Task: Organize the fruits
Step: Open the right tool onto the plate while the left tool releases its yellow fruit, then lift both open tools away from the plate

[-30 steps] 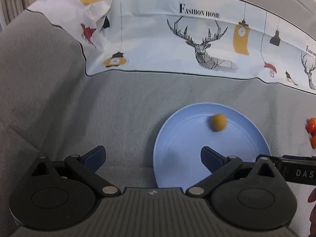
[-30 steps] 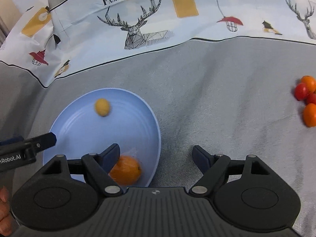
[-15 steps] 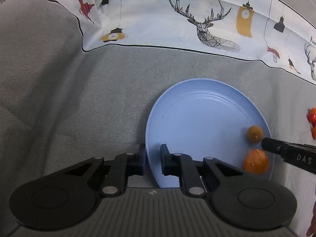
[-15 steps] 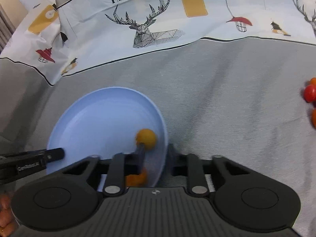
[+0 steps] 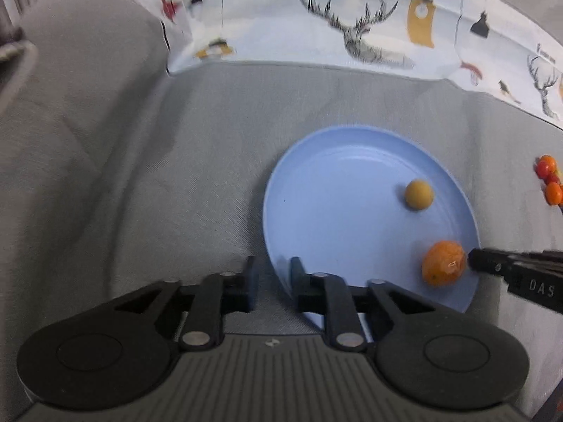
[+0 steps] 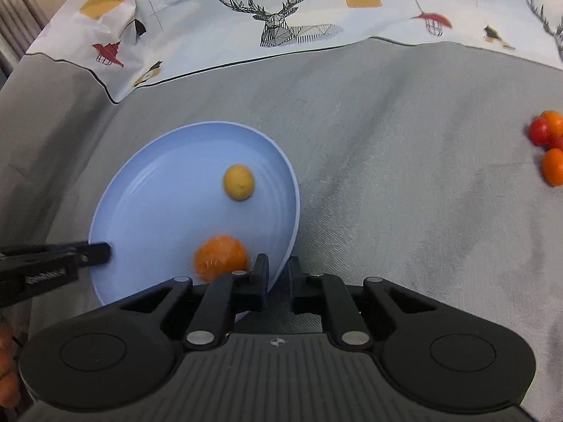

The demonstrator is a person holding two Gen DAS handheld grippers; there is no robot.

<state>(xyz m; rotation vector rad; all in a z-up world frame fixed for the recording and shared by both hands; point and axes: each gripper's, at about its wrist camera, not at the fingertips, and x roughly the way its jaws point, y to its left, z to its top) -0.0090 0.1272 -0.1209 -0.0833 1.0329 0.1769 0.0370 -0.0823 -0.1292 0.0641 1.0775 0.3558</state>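
Observation:
A light blue plate (image 5: 327, 218) (image 6: 155, 190) lies on grey cloth. It holds a small yellow fruit (image 5: 418, 194) (image 6: 239, 182) and an orange (image 5: 443, 267) (image 6: 220, 258). My left gripper (image 5: 272, 277) is shut on the plate's near-left rim. My right gripper (image 6: 278, 277) is shut on the plate's right rim, next to the orange. Each gripper's tip also shows at the plate's edge in the other view, the right one (image 5: 492, 265) and the left one (image 6: 88, 253).
A cluster of small red and orange fruits (image 6: 549, 144) (image 5: 549, 179) lies on the grey cloth to the right of the plate. A white printed cloth with deer drawings (image 6: 281, 10) covers the far side. Cloth folds rise at the left (image 5: 70, 105).
Both grippers went from open to shut on the plate's rim. The plate shifted and the two fruits rolled across it toward its right side.

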